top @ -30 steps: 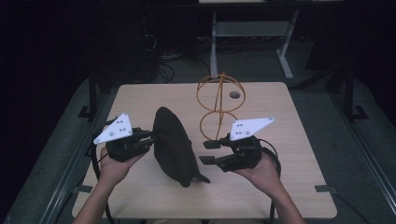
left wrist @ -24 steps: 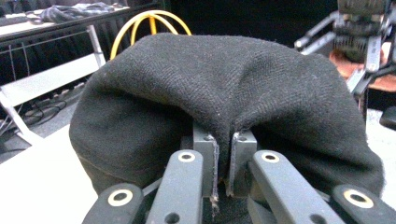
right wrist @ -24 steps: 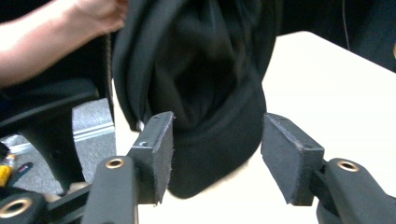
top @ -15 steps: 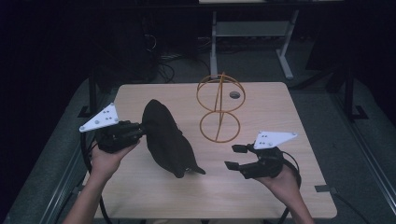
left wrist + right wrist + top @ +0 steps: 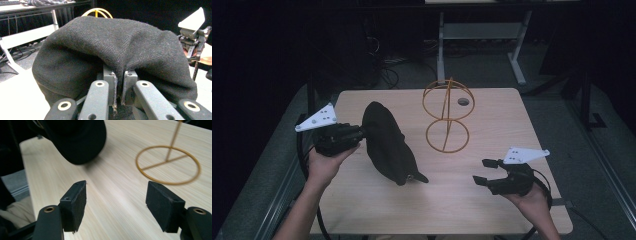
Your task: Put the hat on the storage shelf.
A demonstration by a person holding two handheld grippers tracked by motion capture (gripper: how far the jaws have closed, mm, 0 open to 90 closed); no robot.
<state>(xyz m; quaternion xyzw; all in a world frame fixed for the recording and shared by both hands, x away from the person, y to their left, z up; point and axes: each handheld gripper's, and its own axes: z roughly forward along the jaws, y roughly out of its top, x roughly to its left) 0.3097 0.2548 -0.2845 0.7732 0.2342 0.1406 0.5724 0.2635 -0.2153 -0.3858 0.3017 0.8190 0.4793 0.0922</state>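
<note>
A black wool cap [image 5: 387, 142] hangs over the left half of the wooden table [image 5: 492, 210], its brim end low near the middle. My left gripper [image 5: 360, 132] is shut on the cap's upper edge; in the left gripper view the fabric [image 5: 117, 47] is pinched between the closed pads [image 5: 111, 85]. A gold wire hat stand [image 5: 447, 115] with a ring base stands upright behind the table's middle, also seen as a ring base [image 5: 168, 165]. My right gripper [image 5: 484, 171] is open over the front right of the table, apart from the cap [image 5: 75, 140]; its pads [image 5: 76, 202] hold nothing.
A small round hole [image 5: 463, 102] is in the tabletop behind the stand. A white desk frame [image 5: 477, 35] and cables lie on the floor beyond the table. Metal rails run along both sides of the table. The other gripper [image 5: 193, 37] appears at the right in the left gripper view.
My right gripper let go of the cap, opened and drew back to the front right. My left gripper lifted the cap's edge and shifted left and away from the person.
</note>
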